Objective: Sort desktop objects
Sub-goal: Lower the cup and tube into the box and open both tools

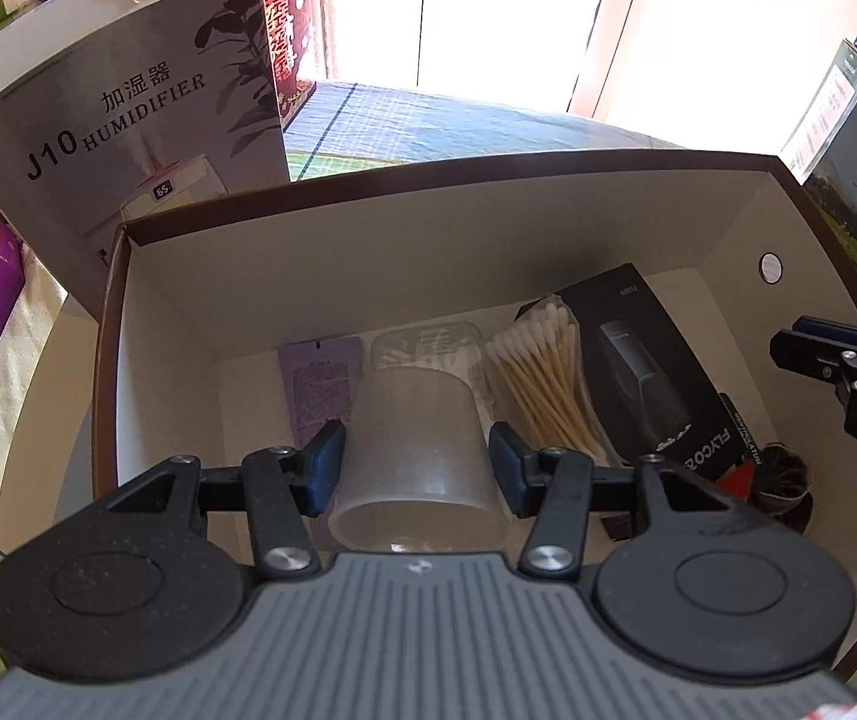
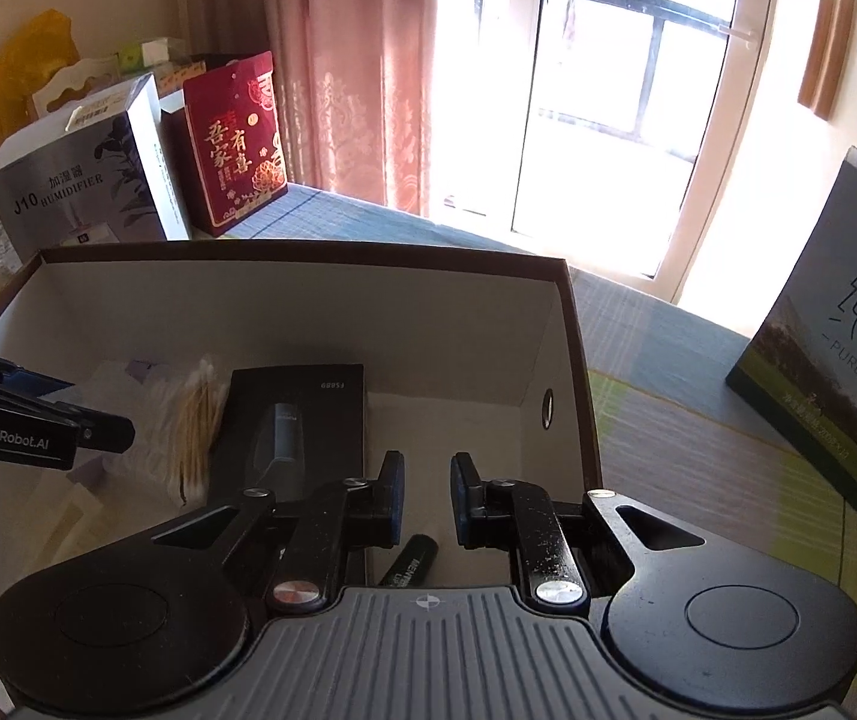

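The left gripper (image 1: 416, 468) hung inside the open cardboard box (image 1: 428, 228), jaws wide on either side of a translucent plastic cup (image 1: 413, 450) lying on its side, mouth toward the camera; whether the pads (image 1: 326, 468) touched its wall could not be told. The right gripper (image 2: 425, 498) was over the box's right half, its jaws narrowly parted and holding nothing, above a dark green tube (image 2: 413, 558) on the floor. Beyond the cup lay a purple packet (image 1: 320, 384) and a clear lidded case (image 1: 428, 348); just right of it a bundle of cotton swabs (image 1: 542, 372), then a black product box (image 1: 638, 372). Bare floor showed at the right, before the side wall with its round hole (image 2: 547, 405). Behind the far rim stood a humidifier carton (image 1: 122, 108); a milk carton (image 2: 836, 360) stood on the table, apart to the right.
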{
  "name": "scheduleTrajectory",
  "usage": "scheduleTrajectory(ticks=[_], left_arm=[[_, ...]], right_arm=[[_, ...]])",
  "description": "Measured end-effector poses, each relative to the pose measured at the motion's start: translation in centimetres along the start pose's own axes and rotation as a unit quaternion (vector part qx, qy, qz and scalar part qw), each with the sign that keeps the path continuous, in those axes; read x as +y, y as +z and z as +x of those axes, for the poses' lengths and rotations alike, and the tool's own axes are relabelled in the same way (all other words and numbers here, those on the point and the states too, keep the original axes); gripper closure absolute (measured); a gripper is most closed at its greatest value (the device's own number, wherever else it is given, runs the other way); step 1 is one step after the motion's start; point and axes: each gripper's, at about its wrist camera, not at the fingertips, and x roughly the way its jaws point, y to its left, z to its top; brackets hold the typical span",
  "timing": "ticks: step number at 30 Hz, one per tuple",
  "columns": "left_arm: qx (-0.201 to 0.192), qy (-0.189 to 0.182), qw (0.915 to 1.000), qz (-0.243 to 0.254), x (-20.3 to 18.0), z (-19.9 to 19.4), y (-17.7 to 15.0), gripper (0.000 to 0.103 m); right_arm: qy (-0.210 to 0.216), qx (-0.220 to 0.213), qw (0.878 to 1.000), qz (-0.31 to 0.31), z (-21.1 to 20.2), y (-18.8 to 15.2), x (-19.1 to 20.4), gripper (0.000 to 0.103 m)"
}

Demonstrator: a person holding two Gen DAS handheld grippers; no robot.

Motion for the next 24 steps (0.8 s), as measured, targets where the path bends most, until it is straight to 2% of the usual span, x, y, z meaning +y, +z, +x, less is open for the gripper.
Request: scheduleTrajectory(ticks=[1, 4, 6, 8, 10, 11, 14, 16, 17, 24], left_arm=[[0.0, 0.0, 1.0, 0.0, 0.0, 0.0, 0.0, 0.056], [0.001, -0.002, 1.0, -0.001, -0.1, -0.1, 0.0, 0.056], [-0.002, 0.0, 1.0, -0.004, -0.1, -0.3, 0.1, 0.056], [-0.006, -0.002, 1.0, -0.004, -0.1, -0.7, 0.2, 0.052], [-0.012, -0.001, 0.9999, -0.006, 0.0, -1.3, 0.2, 0.034], [-0.014, -0.002, 0.9999, -0.006, 0.0, -1.6, 0.3, 0.03], [-0.024, -0.004, 0.9997, -0.005, 0.1, -3.0, 0.2, 0.026], [-0.034, -0.003, 0.9994, -0.003, 0.0, -4.3, -0.3, 0.015], [-0.041, -0.001, 0.9991, -0.002, 0.0, -5.0, -0.6, 0.015], [-0.078, 0.023, 0.9967, 0.008, -0.8, -9.9, -4.1, 0.006]], right_arm=[[0.002, -0.001, 1.0, 0.003, -0.2, 0.0, -0.1, 0.083], [0.007, -0.012, 1.0, 0.007, -0.9, -0.2, -0.3, 0.059], [0.009, -0.019, 1.0, 0.011, -1.4, -0.3, -0.4, 0.052], [0.02, -0.023, 0.999, 0.017, -1.9, -0.5, -0.5, 0.037], [0.028, -0.03, 0.999, 0.025, -2.5, -0.7, -0.6, 0.027], [0.033, -0.034, 0.998, 0.028, -2.9, -0.8, -0.6, 0.021], [0.048, -0.043, 0.997, 0.037, -4.1, -1.3, -0.5, 0.012], [0.06, -0.048, 0.996, 0.043, -5.1, -1.7, -0.5, 0.006], [0.063, -0.051, 0.996, 0.047, -5.7, -1.9, -0.4, 0.002], [0.092, -0.059, 0.992, 0.063, -9.8, -4.5, 0.0, 0.002]])
